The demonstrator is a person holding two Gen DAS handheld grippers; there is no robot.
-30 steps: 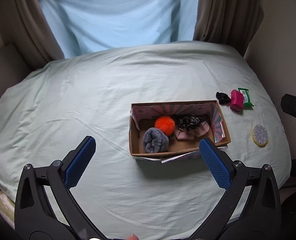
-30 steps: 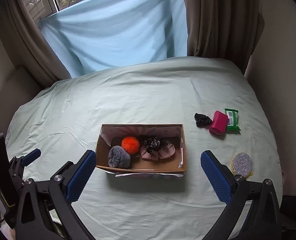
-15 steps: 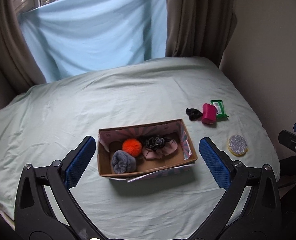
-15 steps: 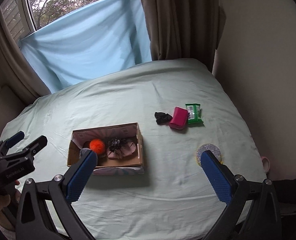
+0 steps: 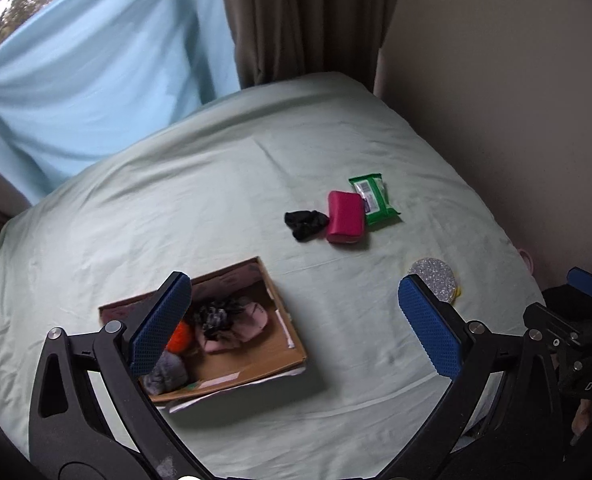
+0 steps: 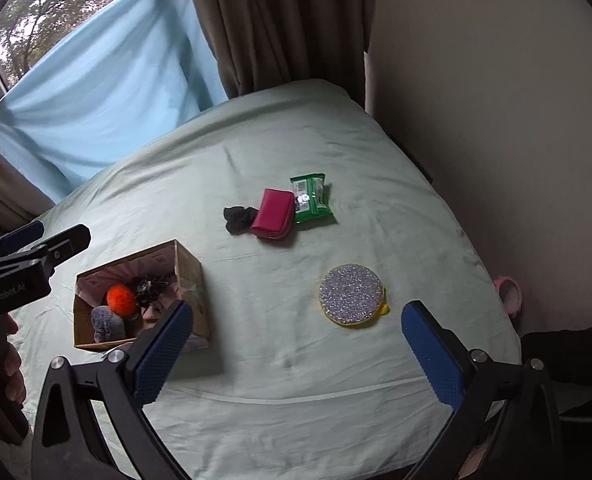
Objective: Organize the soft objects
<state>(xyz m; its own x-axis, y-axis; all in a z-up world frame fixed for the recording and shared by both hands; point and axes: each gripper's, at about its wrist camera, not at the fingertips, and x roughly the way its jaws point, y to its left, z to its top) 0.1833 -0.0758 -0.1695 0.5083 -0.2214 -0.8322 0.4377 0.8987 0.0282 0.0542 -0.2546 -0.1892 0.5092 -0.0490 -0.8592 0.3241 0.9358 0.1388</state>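
Left wrist: left gripper spread, empty; cardboard box near left, already holding orange pompom, grey puff; black scrunchie, pink pouch still out, far right.

Right wrist: right gripper spread, empty; glitter pad near, unboxed; roughly half left.

We see a matt, creased cloth bed, a cardboard box, a glittery disc, a glossy plastic packet, and fuzzy pompoms.
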